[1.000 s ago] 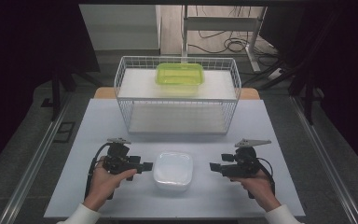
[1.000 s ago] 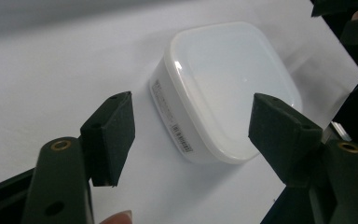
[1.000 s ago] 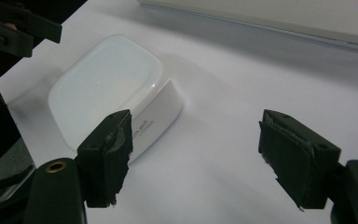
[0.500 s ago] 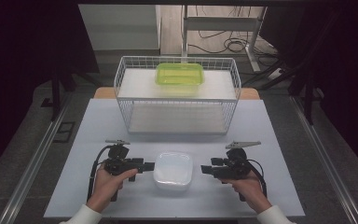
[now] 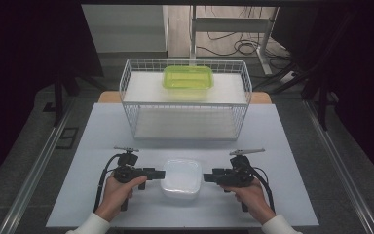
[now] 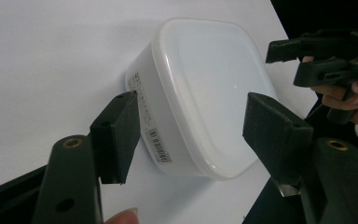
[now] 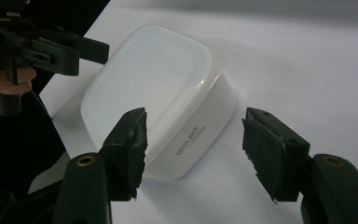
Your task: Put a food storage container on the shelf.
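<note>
White plastic container (image 5: 181, 178) seen near front edge of table, midway across its width. Shape rectangular with rounded corners; walls translucent white. Lid fitted on top, glossy, with raised rim around flat middle. Container set upright, flat on base. Small printed label (image 6: 150, 125) seen on one side wall in left gripper view; line of printed text (image 7: 191, 137) seen on opposite wall in right gripper view.

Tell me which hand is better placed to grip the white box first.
Left, by a little: the left tool sits right at the white box, while a small gap remains between it and the right tool. Both tools are open, jaws just closing, not pressing on the box.
</note>
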`<state>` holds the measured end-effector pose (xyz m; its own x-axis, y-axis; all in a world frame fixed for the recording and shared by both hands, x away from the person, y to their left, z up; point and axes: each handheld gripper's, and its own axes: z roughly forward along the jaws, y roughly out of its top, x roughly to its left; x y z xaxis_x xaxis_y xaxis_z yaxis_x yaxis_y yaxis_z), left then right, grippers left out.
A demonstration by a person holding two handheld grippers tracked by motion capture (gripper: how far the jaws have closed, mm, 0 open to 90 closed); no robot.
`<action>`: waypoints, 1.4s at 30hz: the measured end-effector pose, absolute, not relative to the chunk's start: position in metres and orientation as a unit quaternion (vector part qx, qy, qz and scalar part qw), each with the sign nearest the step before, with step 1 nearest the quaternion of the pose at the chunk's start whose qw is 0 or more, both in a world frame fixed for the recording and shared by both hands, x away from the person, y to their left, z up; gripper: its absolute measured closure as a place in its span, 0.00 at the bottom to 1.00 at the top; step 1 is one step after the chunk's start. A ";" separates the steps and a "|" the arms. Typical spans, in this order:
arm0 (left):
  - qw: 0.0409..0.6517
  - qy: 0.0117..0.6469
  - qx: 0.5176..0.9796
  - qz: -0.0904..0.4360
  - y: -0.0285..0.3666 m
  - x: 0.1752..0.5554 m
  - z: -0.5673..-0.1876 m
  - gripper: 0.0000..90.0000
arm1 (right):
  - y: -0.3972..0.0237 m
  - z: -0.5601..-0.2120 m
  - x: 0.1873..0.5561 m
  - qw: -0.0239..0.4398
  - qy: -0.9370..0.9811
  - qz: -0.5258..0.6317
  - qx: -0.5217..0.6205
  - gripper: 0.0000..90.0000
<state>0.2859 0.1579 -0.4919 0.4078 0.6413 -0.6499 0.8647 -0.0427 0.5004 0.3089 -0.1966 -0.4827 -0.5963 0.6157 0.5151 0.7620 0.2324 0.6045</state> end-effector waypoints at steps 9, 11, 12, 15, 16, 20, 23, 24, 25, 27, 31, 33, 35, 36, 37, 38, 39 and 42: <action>0.454 0.533 0.696 -0.161 0.158 0.292 -0.503 0.50 | -0.190 -0.496 0.313 0.119 -0.755 -0.437 -0.473 0.53; 0.452 0.537 0.694 -0.162 0.159 0.292 -0.505 0.53 | -0.189 -0.498 0.314 0.129 -0.748 -0.441 -0.479 0.55; 0.452 0.538 0.692 -0.165 0.160 0.293 -0.506 0.53 | -0.189 -0.499 0.314 0.135 -0.745 -0.444 -0.480 0.56; 0.453 0.536 0.691 -0.174 0.159 0.294 -0.509 0.56 | -0.188 -0.501 0.315 0.147 -0.739 -0.448 -0.482 0.58; 0.453 0.536 0.690 -0.178 0.158 0.294 -0.510 0.58 | -0.187 -0.502 0.315 0.153 -0.737 -0.448 -0.482 0.60; 0.452 0.536 0.689 -0.184 0.155 0.294 -0.512 0.66 | -0.183 -0.504 0.314 0.176 -0.730 -0.451 -0.482 0.67; 0.456 0.541 0.682 -0.182 0.157 0.291 -0.510 0.75 | -0.186 -0.503 0.314 0.179 -0.722 -0.454 -0.491 0.73; 0.456 0.541 0.682 -0.181 0.157 0.291 -0.509 0.76 | -0.187 -0.504 0.315 0.187 -0.716 -0.455 -0.495 0.74; 0.456 0.542 0.683 -0.181 0.157 0.290 -0.509 0.76 | -0.188 -0.505 0.315 0.193 -0.709 -0.457 -0.501 0.75; 0.454 0.542 0.685 -0.177 0.156 0.288 -0.508 0.76 | -0.190 -0.507 0.314 0.209 -0.694 -0.462 -0.512 0.78; 0.458 0.541 0.683 -0.173 0.157 0.284 -0.506 0.78 | -0.191 -0.505 0.312 0.215 -0.690 -0.465 -0.512 0.81; 0.459 0.540 0.684 -0.174 0.157 0.283 -0.505 0.79 | -0.191 -0.504 0.312 0.216 -0.689 -0.467 -0.510 0.81; 0.459 0.537 0.687 -0.173 0.158 0.282 -0.504 0.79 | -0.191 -0.503 0.311 0.217 -0.689 -0.470 -0.507 0.82; 0.458 0.536 0.688 -0.172 0.158 0.282 -0.504 0.79 | -0.192 -0.503 0.311 0.218 -0.691 -0.471 -0.504 0.83; 0.458 0.535 0.689 -0.172 0.158 0.282 -0.504 0.80 | -0.192 -0.502 0.311 0.219 -0.691 -0.472 -0.502 0.83; 0.459 0.531 0.691 -0.171 0.158 0.282 -0.503 0.80 | -0.192 -0.502 0.311 0.217 -0.692 -0.474 -0.499 0.83; 0.460 0.531 0.691 -0.170 0.158 0.281 -0.503 0.80 | -0.192 -0.501 0.310 0.216 -0.694 -0.473 -0.498 0.84; 0.462 0.528 0.693 -0.166 0.157 0.281 -0.502 0.81 | -0.194 -0.499 0.310 0.213 -0.697 -0.477 -0.492 0.85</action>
